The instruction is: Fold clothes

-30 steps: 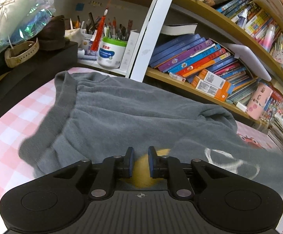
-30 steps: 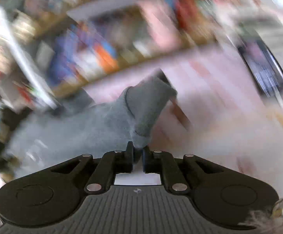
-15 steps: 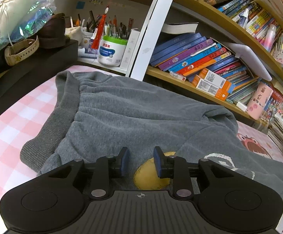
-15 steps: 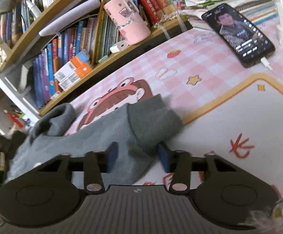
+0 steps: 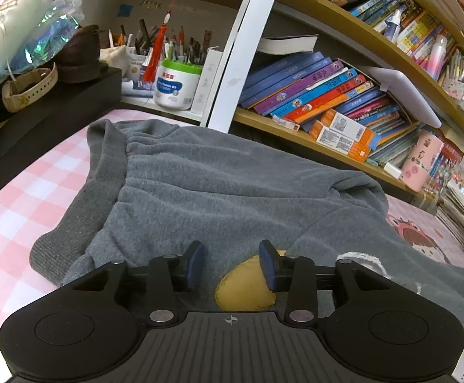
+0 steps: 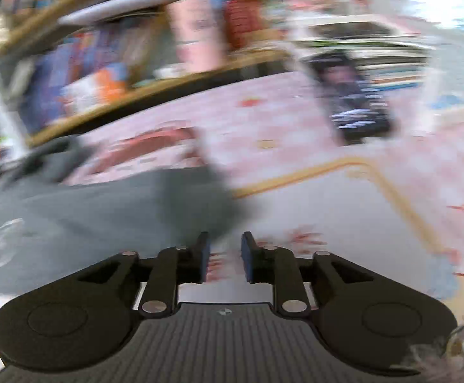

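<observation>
Both wrist cameras looked forward and downward, close over the desk (image 5: pixel 24 204); both caught the grey sweater (image 5: pixel 232 191) and the bookshelf (image 5: pixel 327 95) behind.

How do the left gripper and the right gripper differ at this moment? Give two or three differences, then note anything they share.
1. The left gripper hangs over the grey sweatshirt, above its yellow patch; the right gripper is over the bare pink desk mat, the sweatshirt beside it.
2. The left gripper's jaws gape wider than the right's.
3. The left view is sharp, the right motion-blurred.
Shared: both have just been opening, nothing between the pads.
</observation>
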